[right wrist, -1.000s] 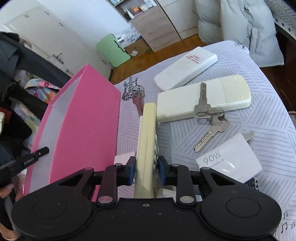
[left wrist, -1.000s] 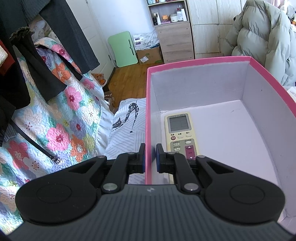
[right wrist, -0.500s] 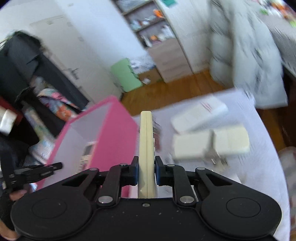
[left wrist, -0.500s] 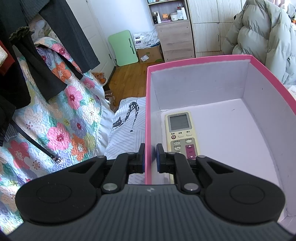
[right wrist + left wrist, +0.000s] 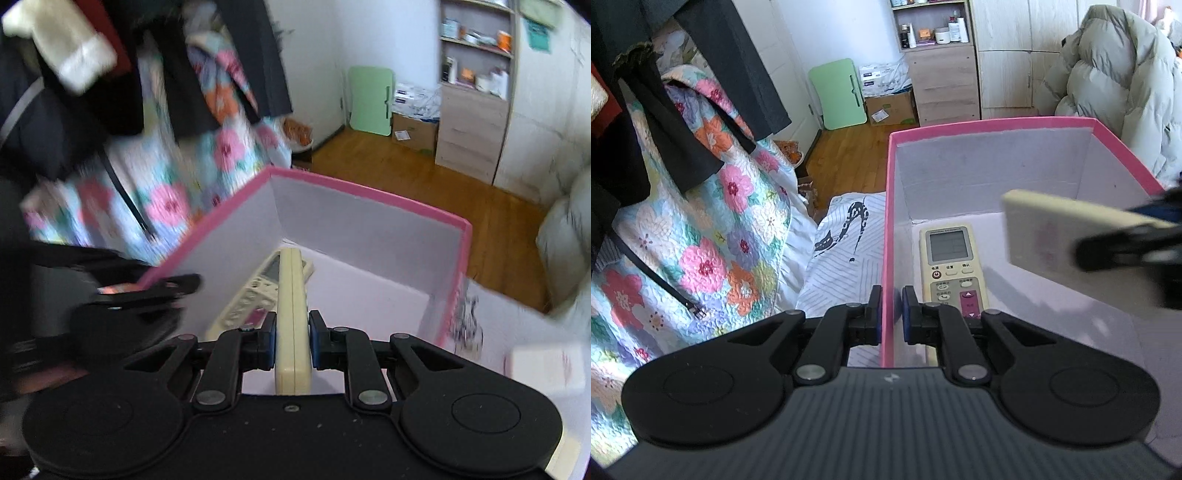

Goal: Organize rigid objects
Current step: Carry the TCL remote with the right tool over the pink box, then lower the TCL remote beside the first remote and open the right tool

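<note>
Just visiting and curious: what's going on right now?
Left gripper clamps the pink box wall. Right gripper holds a cream remote over the box. Another remote lies inside.

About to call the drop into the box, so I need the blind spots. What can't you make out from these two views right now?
- Held remote: its button face. Right wrist view sees it edge-on; left wrist view shows it blurred.
- Remote in box: lower end, hidden behind the left gripper; partly covered by the held remote in the right view.
- Right gripper: only a blur at the left view's right edge.
- Box floor near corner: cut off by gripper bodies.
</note>
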The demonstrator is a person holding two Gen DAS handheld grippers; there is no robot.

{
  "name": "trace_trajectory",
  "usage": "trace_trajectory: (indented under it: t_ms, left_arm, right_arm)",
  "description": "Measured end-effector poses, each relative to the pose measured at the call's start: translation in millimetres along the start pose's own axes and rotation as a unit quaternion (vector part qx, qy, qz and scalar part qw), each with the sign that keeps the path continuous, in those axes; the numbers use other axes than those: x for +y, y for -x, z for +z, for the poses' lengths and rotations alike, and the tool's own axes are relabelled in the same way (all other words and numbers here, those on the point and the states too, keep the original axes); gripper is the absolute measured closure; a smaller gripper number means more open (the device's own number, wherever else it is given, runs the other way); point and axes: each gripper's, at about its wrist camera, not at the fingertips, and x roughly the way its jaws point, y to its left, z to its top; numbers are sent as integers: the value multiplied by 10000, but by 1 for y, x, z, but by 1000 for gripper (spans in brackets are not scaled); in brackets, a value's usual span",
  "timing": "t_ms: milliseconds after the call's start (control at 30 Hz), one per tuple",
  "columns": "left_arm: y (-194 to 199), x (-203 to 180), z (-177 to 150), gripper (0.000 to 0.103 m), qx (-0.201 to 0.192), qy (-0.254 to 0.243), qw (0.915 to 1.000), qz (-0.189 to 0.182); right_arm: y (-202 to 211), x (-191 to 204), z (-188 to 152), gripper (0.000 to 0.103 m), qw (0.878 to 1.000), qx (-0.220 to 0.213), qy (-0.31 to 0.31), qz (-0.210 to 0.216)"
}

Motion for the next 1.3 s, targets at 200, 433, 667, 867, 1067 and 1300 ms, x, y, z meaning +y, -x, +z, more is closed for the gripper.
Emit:
trace_trajectory:
  t_ms: [200, 433, 667, 867, 1067, 1300]
  left_arm:
    - [0, 3, 0, 94, -3, 62, 10000, -41]
    - [-1, 0, 0, 92, -6, 19, 10000, 40]
    - [0, 1, 0, 92, -16, 46, 10000, 10]
    - [-1, -2, 0, 92, -5, -7, 10000, 37]
    - [0, -2, -1, 93, -48, 18, 10000, 22]
    - [0, -10, -1, 92, -1, -237, 9996, 173]
  right_arm:
    - [-44, 21, 20, 82, 9891, 163, 948, -1112]
    - [-73, 39, 28, 81, 9822, 829, 1266, -1109]
    - [-53, -7, 27, 71, 9929, 879, -592, 543]
    - [-16, -21, 6, 68, 9907, 397, -1094, 702]
    - [80, -2, -14, 68, 9923, -675, -622, 836]
    - [146, -35, -78, 56, 9918, -970, -800, 210]
